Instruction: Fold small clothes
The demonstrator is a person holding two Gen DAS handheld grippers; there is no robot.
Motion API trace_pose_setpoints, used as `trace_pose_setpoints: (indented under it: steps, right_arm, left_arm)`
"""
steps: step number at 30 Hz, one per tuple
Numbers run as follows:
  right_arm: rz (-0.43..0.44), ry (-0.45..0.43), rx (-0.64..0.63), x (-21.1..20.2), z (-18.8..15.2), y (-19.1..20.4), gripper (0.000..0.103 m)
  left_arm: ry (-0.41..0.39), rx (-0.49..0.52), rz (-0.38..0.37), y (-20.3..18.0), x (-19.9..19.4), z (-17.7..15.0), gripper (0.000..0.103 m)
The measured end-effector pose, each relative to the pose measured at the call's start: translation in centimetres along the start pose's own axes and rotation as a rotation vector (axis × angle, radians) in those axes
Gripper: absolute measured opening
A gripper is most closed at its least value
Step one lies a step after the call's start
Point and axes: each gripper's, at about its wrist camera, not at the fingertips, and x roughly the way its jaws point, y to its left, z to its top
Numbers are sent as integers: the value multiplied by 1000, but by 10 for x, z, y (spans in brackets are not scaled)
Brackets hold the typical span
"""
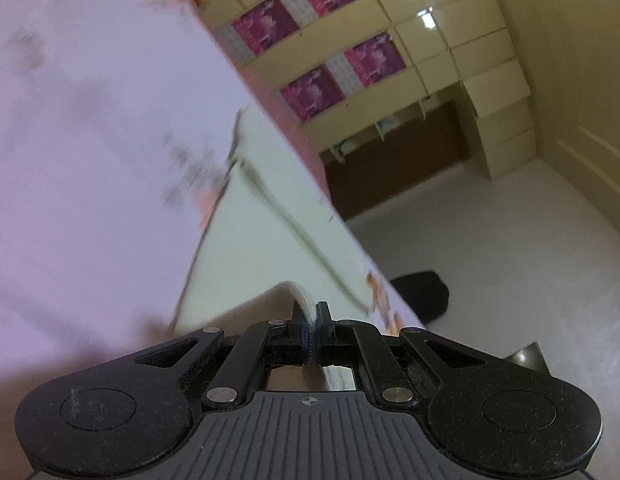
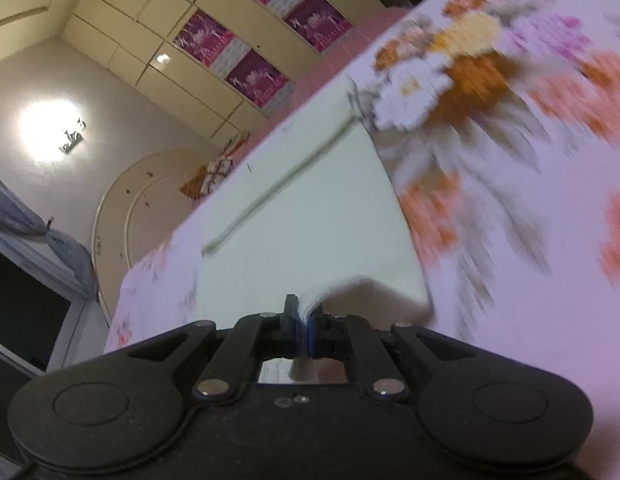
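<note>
Left gripper [image 1: 311,322]: jaws drawn narrow, pinching a raised fold of the pale garment [image 1: 261,216] between the blue pads; the cloth edge runs up out of the pinch and back through the gap toward the camera.

Right gripper [image 2: 303,322]: jaws likewise nearly together, clamped on a lifted corner of the pale garment [image 2: 310,208], whose edge passes between the pads.

Garment: a light greenish-white piece spread flat on the bed [image 2: 510,160], reaching away from both grippers; a seam or hem line [image 2: 269,196] runs along it lengthwise. Near each pinch the cloth humps up off the bedcover, with shadow beneath the hump.

Bed: covered with a lilac sheet printed with orange, white and yellow flowers [image 2: 450,64]; the garment lies close to the bed's edge in both views.

Room: cream cabinets [image 1: 470,40] with magenta posters [image 1: 265,24], a pale floor [image 1: 510,260] beside the bed, and a dark object on the floor [image 1: 424,292] just past the bed's edge. In the right wrist view a wall lamp [image 2: 69,136] glares brightly.

Hard to make out: both views are tilted and smeared by motion blur, so the flower print and the garment's outline are soft. What kind of garment it is cannot be told. Its near edge is hidden behind the gripper bodies.
</note>
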Motion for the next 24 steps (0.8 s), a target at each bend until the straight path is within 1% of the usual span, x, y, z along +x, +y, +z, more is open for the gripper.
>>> trace_pose_setpoints:
  steps: [3,6,10,11,14,17,19,22,24]
  right_arm:
    - [21,-18,-25,22,38,13,5]
    - [29,-25,-41,51,77,20,5]
    - [58,-38,-29,92,123,19,5]
    - [69,-35,-20,105,135,16,5]
    - [88,-23,0,148,168,5,5]
    - [105,-3,30,186,190,-10,5]
    - [111,15,75,207,201,-22,5]
    - [111,45,158,236,214,-45,5]
    - [99,62,203,251,220,-57,5]
  left_arm:
    - [-8,66,-2,-21,25,32,3]
    - [-14,116,26,-33,56,67,3]
    - [-35,132,60,-33,102,117,3]
    - [-35,132,65,-31,111,125,3]
    - [-36,110,95,-21,154,154,3]
    - [-15,79,143,-9,196,173,3]
    - [-6,77,166,-1,217,176,3]
    - [10,94,208,5,245,182,3]
    - [13,136,226,1,256,182,4]
